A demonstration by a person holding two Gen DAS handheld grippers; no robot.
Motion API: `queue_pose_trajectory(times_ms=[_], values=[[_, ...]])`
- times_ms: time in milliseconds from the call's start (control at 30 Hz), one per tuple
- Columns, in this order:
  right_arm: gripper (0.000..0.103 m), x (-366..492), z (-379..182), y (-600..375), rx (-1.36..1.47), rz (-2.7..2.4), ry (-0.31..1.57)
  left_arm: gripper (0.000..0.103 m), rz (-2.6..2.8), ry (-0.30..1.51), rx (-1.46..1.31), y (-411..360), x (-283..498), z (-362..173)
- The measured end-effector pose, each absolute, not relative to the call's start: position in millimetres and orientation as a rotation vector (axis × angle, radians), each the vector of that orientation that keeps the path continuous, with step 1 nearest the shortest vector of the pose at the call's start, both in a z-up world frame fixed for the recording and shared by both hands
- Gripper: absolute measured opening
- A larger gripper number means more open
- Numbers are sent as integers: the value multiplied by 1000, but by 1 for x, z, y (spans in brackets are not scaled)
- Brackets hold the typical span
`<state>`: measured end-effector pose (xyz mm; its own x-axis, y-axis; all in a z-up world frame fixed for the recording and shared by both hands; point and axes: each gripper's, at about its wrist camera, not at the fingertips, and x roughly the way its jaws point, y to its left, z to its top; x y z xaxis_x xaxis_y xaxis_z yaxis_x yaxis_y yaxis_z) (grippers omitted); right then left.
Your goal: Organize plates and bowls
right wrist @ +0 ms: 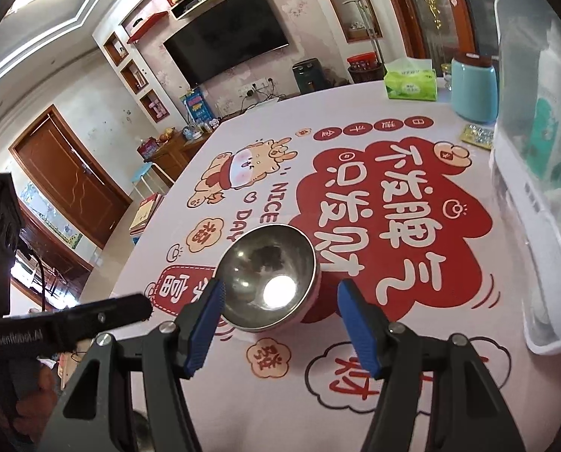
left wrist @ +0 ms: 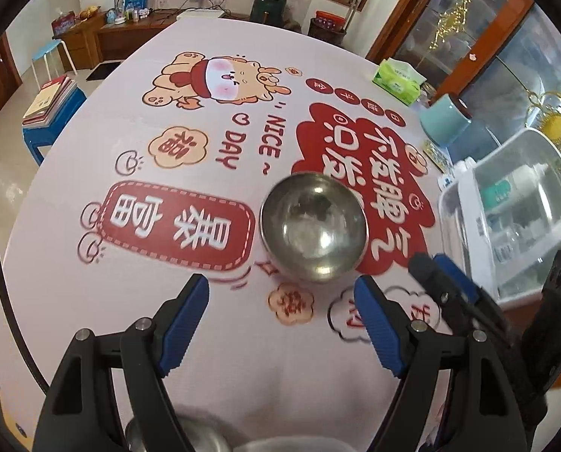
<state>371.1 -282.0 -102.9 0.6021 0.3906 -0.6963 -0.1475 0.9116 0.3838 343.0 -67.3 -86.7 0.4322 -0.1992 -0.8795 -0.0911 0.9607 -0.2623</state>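
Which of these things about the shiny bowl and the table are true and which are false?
1. The metal bowl stands upright on the tablecloth. True.
2. The bowl is full of soup. False: nothing but reflections shows inside it.
3. The left gripper has open jaws with nothing between them. True.
4. The right gripper is holding the bowl. False: its jaws are open and the bowl lies just beyond them.
5. A green tissue pack sits at the far end of the table. True.
6. The blue canister is lying on its side. False: it stands upright.
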Motion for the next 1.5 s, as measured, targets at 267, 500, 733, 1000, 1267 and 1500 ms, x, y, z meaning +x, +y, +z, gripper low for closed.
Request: queue_pose_trajectory(times_ms=[267,500,733,1000,1267,1500], values=[[62,390,-147,-284,334,314,897,78,-53,1123,-338,-71,372,-129],[62,396,-169,-289,405,343,904,77,-34,1138,-356,-75,384,-165],[56,401,-183,-287,431,350,916,73,-43,1159,-365,-79,386,-183],[39,404,-193,-291,508,381,940,54,-37,1183,-376,-79,392,-194],[22,403,-193,-289,539,411,946,31,-64,1196,-413,-80,393,-199],[17,400,-192,-289,529,400,963,23,-67,1209,-393,-84,390,-199]])
